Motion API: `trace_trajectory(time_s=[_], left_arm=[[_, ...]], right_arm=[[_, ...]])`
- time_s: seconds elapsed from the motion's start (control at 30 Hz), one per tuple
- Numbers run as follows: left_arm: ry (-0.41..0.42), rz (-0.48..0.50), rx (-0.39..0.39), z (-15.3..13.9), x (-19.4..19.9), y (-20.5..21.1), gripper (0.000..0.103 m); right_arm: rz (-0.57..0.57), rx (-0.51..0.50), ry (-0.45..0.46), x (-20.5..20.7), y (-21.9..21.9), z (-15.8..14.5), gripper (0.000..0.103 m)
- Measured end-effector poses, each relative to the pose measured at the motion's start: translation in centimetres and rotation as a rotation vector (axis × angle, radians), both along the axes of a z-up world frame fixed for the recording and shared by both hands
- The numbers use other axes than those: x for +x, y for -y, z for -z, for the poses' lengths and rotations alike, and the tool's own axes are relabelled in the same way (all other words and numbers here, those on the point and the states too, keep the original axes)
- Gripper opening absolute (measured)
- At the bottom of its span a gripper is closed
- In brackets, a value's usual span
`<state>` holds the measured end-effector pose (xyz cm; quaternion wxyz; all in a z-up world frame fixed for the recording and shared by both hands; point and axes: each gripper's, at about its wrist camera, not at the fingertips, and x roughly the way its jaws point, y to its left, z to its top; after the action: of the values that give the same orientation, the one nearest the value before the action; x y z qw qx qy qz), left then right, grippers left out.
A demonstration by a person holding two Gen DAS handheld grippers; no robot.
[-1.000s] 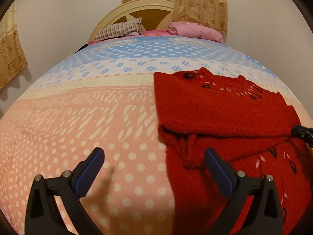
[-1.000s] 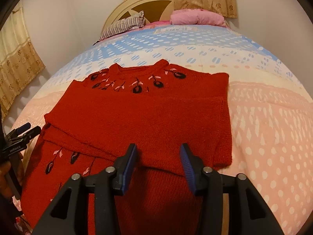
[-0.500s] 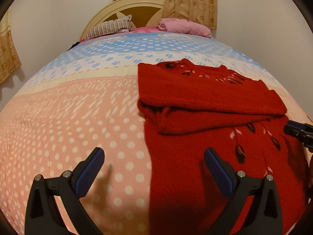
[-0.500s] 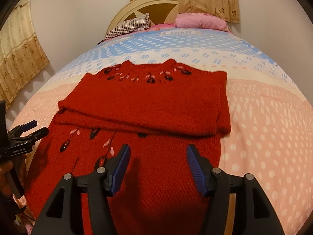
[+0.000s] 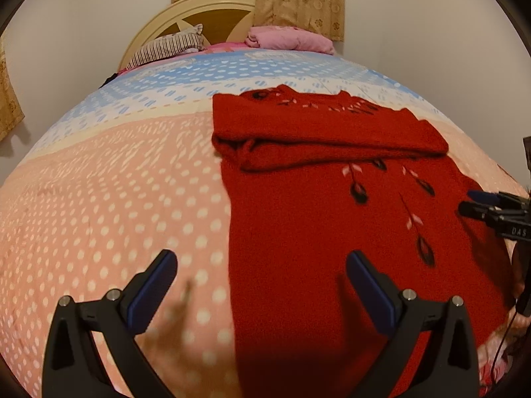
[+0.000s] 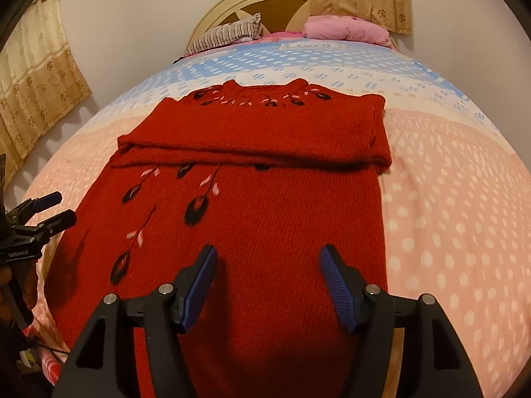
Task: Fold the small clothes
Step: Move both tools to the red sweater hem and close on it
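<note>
Drew both grippers back toward sweater [image 6: 265, 219] hem | left gripper [image 5: 262, 282] spread wide, empty, straddling its left edge | right gripper [image 6: 268, 275] parted, empty, level above sweater

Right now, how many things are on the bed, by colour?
Red: 1, the sweater
Pink: 1, the folded bundle by the headboard
Striped: 1, the pillow
Total: 3

Red knit sweater [image 6: 265, 205], sleeves folded across, flat
</note>
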<state>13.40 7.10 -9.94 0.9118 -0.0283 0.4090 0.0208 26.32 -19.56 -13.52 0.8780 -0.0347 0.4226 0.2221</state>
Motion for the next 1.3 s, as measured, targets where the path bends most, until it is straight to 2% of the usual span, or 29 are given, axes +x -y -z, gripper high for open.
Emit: trace_trajectory(time_s=[0.33,0.4,0.5,0.7,0.8,0.9,1.03,1.17,1.27,1.3], left_arm=[[-0.014,-0.003,-0.077,0.1,-4.5,-1.2,0.103],[-0.027,0.007,-0.1,0.2,-5.1,-1.2,0.1],[-0.042,0.024,-0.158,0.3,-5.9,-1.3,0.093],[-0.071,0.033,-0.279,0.4,-8.7,-1.4,0.088],[-0.115,0.047,-0.338,1.3,-9.9,-1.5,0.082],[-0.134,0.032,-0.359,2.2,-10.1,-2.1,0.078],[-0.182,0.041,-0.485,3.4,-9.9,-2.4,0.07],[-0.189,0.052,-0.491,3.8,-9.7,-2.0,0.07],[-0.201,0.046,-0.531,4.9,-9.5,-2.6,0.069],[-0.201,0.038,-0.552,5.2,-9.6,-3.0,0.064]], right_arm=[[-0.028,-0.017,-0.002,-2.1,0.3,0.0,0.068],[-0.033,-0.017,0.002,-2.5,0.5,0.1,0.068],[-0.04,-0.021,0.015,-3.0,0.8,0.3,0.068],[-0.052,-0.038,0.036,-4.1,1.2,0.3,0.068],[-0.052,-0.036,0.046,-4.2,1.3,0.3,0.068],[-0.053,-0.047,0.062,-4.4,1.2,0.5,0.069],[-0.064,-0.069,0.084,-4.8,1.0,0.6,0.07],[-0.063,-0.061,0.088,-4.9,1.0,0.7,0.071],[-0.064,-0.063,0.096,-5.0,0.9,0.8,0.072],[-0.066,-0.068,0.101,-5.1,0.8,0.9,0.073]])
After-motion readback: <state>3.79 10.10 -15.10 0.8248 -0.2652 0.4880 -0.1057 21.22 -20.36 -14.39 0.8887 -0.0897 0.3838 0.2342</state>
